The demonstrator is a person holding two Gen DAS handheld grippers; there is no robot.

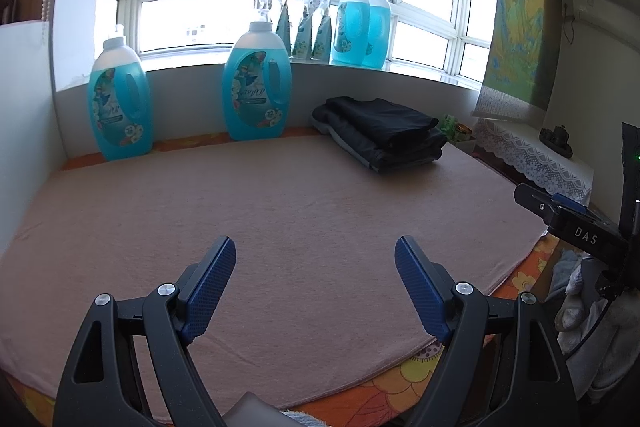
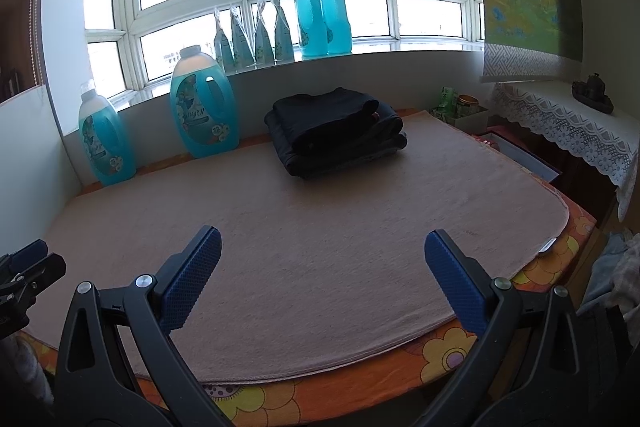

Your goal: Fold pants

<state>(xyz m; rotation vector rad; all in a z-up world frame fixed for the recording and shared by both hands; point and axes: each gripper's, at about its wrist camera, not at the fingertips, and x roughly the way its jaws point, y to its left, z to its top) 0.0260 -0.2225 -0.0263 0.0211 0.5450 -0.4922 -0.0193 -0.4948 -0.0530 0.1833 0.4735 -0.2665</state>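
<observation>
A stack of folded dark pants [image 1: 380,131] lies at the far right of the pink cloth [image 1: 280,195]. It also shows in the right wrist view [image 2: 336,131] at the far middle of the cloth [image 2: 320,211]. My left gripper [image 1: 316,251] is open and empty, above the near part of the cloth. My right gripper [image 2: 322,243] is open and empty, above the near edge. Part of the right gripper [image 1: 576,223] shows at the right edge of the left wrist view. Both grippers are well apart from the pants.
Two large blue detergent bottles [image 1: 120,99] [image 1: 258,87] stand at the back against the wall. More bottles [image 2: 322,15] and refill pouches [image 2: 252,39] stand on the windowsill. A lace-covered side table [image 2: 580,123] is at the right.
</observation>
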